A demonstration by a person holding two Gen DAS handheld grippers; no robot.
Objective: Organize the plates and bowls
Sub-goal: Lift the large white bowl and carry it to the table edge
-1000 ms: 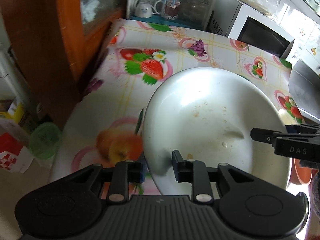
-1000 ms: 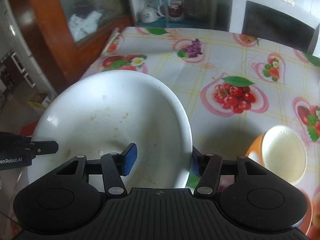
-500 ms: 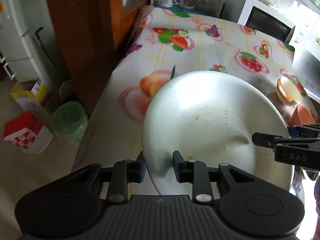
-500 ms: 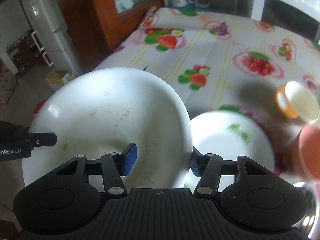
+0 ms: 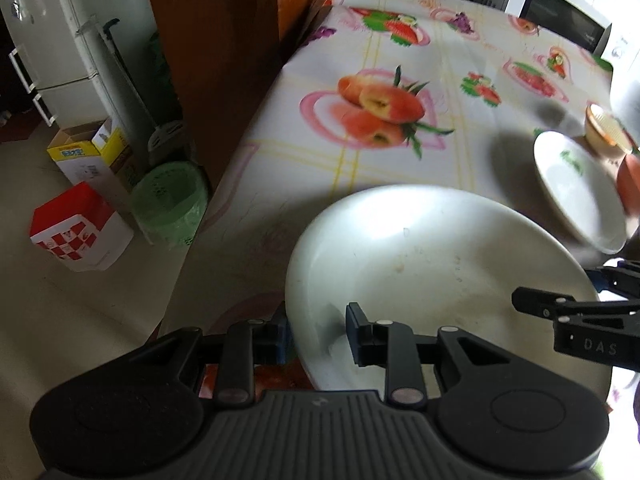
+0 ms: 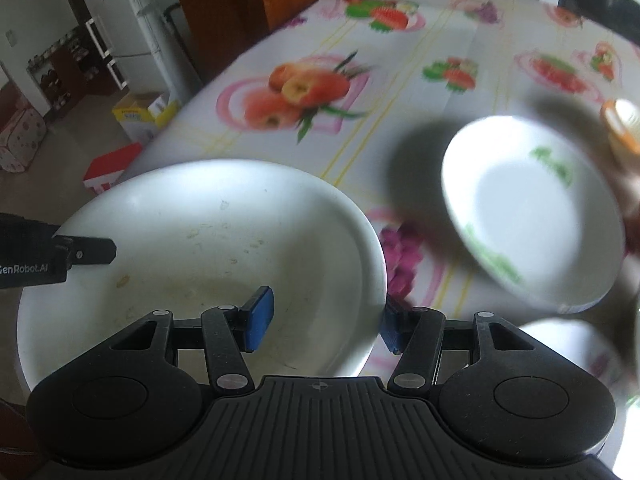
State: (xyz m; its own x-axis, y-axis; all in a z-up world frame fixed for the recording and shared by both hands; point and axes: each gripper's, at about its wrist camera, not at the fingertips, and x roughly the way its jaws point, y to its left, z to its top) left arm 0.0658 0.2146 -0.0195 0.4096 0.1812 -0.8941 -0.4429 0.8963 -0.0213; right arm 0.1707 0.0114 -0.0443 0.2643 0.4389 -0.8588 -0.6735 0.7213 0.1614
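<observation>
A large white bowl (image 5: 440, 260) with food smears hangs over the near end of the fruit-print table (image 5: 400, 60). My left gripper (image 5: 318, 328) is shut on its left rim, one pad inside and one outside. My right gripper (image 6: 325, 318) is shut on the bowl's (image 6: 220, 240) right rim in the same way. Each gripper's fingers show in the other's view, the right fingers (image 5: 560, 308) and the left fingers (image 6: 80, 252). A white plate (image 6: 528, 216) with green print lies on the table to the right. Beyond it stands a small orange bowl (image 6: 624, 124).
Another white dish (image 6: 560, 344) shows at the lower right, blurred. A microwave (image 5: 560, 12) stands at the table's far end. Left of the table are a wooden cabinet (image 5: 224, 40), a fridge (image 5: 60, 40), a green basket (image 5: 172, 204) and boxes (image 5: 80, 228) on the floor.
Both grippers have carried the white bowl back along the table toward its near end. The green-print plate and the floor items have come into view.
</observation>
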